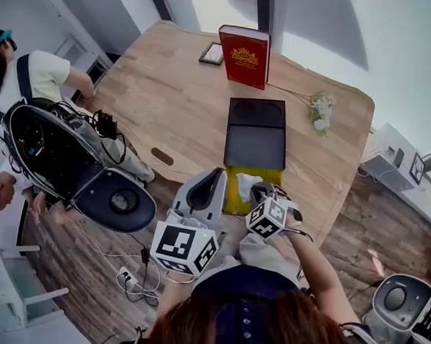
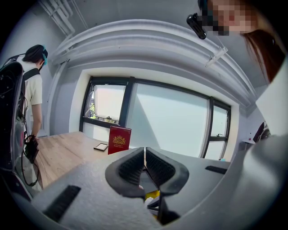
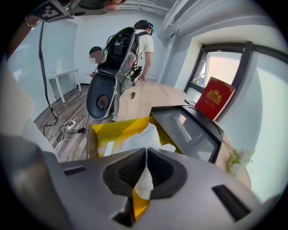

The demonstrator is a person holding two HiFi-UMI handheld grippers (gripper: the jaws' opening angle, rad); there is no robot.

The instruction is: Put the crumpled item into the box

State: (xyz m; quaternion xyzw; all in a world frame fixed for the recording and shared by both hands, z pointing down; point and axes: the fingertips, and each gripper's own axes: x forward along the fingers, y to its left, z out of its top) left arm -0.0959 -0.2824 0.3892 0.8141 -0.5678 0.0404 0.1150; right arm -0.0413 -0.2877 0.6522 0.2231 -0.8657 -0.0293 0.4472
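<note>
A yellow box (image 1: 232, 198) sits at the table's near edge, and white crumpled paper (image 1: 246, 181) lies in it. My right gripper (image 1: 262, 195) is over the box's right side, shut on a fold of that paper (image 3: 145, 179). The rest of the paper (image 3: 135, 139) spreads inside the yellow box (image 3: 112, 130) just beyond the jaws. My left gripper (image 1: 210, 180) hovers beside the box's left edge, tilted upward and shut with nothing between its pads (image 2: 132, 168).
A black tray (image 1: 256, 134) lies behind the yellow box, and a red lid (image 1: 244, 56) stands upright past it. White flowers (image 1: 321, 111) lie at the right. Two people and an open dark equipment case (image 1: 62, 157) are at the left, with cables (image 1: 131, 276) on the floor.
</note>
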